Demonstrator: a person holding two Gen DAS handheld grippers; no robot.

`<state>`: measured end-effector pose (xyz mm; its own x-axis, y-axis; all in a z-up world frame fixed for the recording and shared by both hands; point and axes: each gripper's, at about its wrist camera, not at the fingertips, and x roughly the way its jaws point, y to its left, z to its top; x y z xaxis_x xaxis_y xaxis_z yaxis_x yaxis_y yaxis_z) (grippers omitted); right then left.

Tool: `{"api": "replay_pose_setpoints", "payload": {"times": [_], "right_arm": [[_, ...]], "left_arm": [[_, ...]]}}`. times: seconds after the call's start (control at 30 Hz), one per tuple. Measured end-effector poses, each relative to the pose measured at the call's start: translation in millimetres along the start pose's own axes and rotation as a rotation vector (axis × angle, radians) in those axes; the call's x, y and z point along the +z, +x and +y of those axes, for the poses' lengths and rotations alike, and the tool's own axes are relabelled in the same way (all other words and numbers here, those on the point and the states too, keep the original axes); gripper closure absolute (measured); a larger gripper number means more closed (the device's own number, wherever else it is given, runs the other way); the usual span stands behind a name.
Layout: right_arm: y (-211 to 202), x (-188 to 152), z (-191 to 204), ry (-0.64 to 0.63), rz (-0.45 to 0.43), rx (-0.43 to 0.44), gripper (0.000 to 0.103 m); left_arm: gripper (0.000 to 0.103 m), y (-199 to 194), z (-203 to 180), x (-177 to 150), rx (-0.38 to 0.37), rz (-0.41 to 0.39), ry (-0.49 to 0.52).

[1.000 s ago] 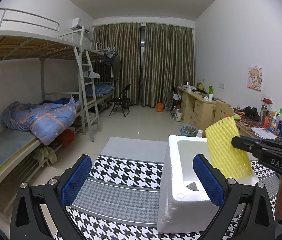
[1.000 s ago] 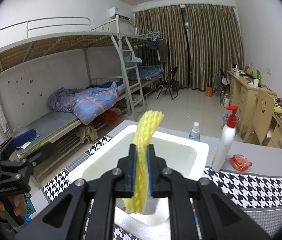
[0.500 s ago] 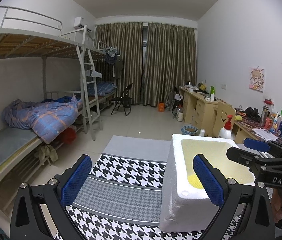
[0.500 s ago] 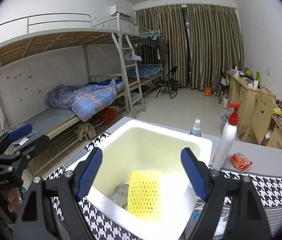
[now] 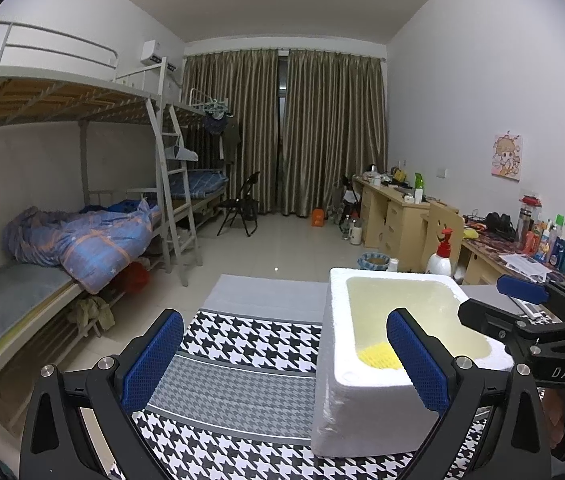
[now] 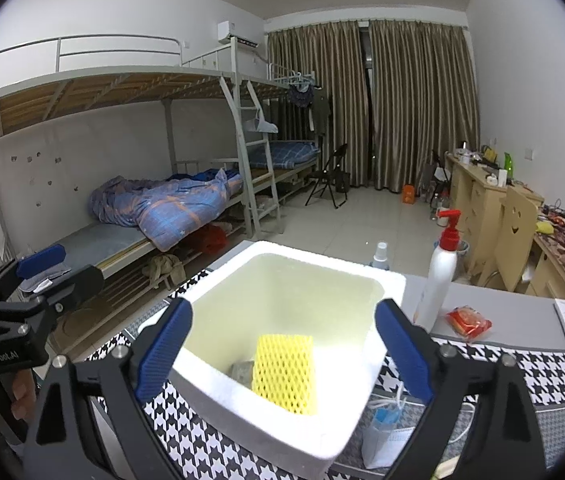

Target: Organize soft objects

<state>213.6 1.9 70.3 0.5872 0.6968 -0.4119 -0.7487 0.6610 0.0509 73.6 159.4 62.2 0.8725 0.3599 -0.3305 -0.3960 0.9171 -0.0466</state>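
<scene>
Yellow foam net sleeve (image 6: 285,372) lies dropped inside the white styrofoam box (image 6: 210,374), leaning on its near wall
Left gripper (image 5: 282,360) waits with jaws wide and empty at the box's 9 o'clock over the houndstooth cloth (image 5: 242,344); right gripper (image 6: 282,354) has just been opening, jaws now spread clear of the sleeve, likely a finished drop; a face mask (image 6: 382,428) at the box's 4 o'clock looks next
</scene>
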Motion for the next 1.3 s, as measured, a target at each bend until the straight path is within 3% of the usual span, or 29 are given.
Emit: {"api": "replay_pose_setpoints", "payload": {"times": [0.93, 1.3], "right_arm": [[-49, -21, -9, 0.019, -0.066, -0.061, 0.006], [-63, -34, -28, 0.056, -0.071, -0.116, 0.006]], "left_arm": [[0.001, -37, -35, -8, -0.094, -0.034, 0.046], [0.001, -38, -57, -17, -0.173, -0.026, 0.074]]}}
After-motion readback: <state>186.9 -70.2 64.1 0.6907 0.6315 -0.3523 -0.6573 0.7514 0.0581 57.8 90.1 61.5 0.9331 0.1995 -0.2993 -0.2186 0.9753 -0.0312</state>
